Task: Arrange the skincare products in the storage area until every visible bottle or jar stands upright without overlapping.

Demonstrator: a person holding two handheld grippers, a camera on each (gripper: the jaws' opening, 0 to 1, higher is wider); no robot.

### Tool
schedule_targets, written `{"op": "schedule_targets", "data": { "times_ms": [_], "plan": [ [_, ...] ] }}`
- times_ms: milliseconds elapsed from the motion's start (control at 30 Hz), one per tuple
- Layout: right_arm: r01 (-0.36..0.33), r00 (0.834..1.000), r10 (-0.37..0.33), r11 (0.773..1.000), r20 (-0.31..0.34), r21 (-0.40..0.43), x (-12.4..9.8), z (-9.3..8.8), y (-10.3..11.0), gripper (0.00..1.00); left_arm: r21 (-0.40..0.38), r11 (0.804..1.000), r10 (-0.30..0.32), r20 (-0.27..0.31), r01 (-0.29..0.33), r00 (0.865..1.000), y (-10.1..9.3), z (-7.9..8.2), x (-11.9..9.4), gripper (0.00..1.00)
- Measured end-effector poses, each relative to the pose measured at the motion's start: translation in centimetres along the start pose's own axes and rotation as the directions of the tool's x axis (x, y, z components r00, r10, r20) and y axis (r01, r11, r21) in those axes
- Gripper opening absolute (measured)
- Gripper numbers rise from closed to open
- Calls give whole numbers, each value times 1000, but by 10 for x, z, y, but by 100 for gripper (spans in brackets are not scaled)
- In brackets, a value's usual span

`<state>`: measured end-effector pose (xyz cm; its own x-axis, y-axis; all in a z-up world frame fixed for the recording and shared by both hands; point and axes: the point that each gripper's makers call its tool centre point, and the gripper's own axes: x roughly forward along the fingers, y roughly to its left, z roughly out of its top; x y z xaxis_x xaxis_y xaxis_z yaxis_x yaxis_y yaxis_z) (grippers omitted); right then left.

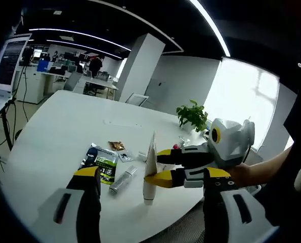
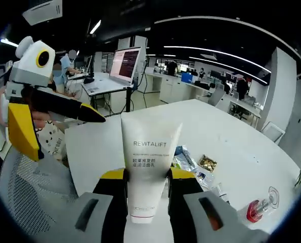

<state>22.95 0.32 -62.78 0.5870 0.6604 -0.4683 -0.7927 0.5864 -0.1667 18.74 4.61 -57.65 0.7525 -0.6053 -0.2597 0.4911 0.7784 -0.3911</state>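
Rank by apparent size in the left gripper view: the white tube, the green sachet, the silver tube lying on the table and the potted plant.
1. White tube, standing cap down in the right gripper, largest.
2. Green sachet.
3. Potted plant, but it stands farther off, so this is unsure.
4. Silver tube, smallest.

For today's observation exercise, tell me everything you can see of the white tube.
The white tube is a soft-looking plastic squeeze tube printed REVITALIFT, with smaller lines beneath. It stands upright on its cap on the white table, flat crimped end up. The right gripper is shut on its lower half, a yellow-tipped finger on each side. In the left gripper view it shows edge-on, beside a small lying bottle.
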Motion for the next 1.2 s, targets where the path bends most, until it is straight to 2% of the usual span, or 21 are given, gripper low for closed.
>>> {"op": "schedule_targets", "data": {
  "times_ms": [233,633,767,1000,1133,1200],
  "plan": [
    [-13,1000,13,999,11,-32,-9,3,14,29,0,1000,-9,17,9,1000,-13,3,5,59],
    [-28,999,29,998,36,-52,-23,7,31,29,21,1000,-19,14,19,1000,-27,-4,16,37],
    [-29,998,32,998,49,-61,-28,12,34,29,31,999,-20,5,20,1000,-30,-8,20,33],
    [-40,997,45,996,57,-83,-31,18,38,29,51,999,-18,6,17,1000,-30,-9,21,22],
    [-47,997,52,995,61,-85,-31,19,39,29,65,998,-23,21,21,1000,-30,-7,21,11],
    [-52,996,58,994,60,-93,-30,20,40,30,70,997,-11,19,9,1000,-28,-8,21,9]
  ]
}}
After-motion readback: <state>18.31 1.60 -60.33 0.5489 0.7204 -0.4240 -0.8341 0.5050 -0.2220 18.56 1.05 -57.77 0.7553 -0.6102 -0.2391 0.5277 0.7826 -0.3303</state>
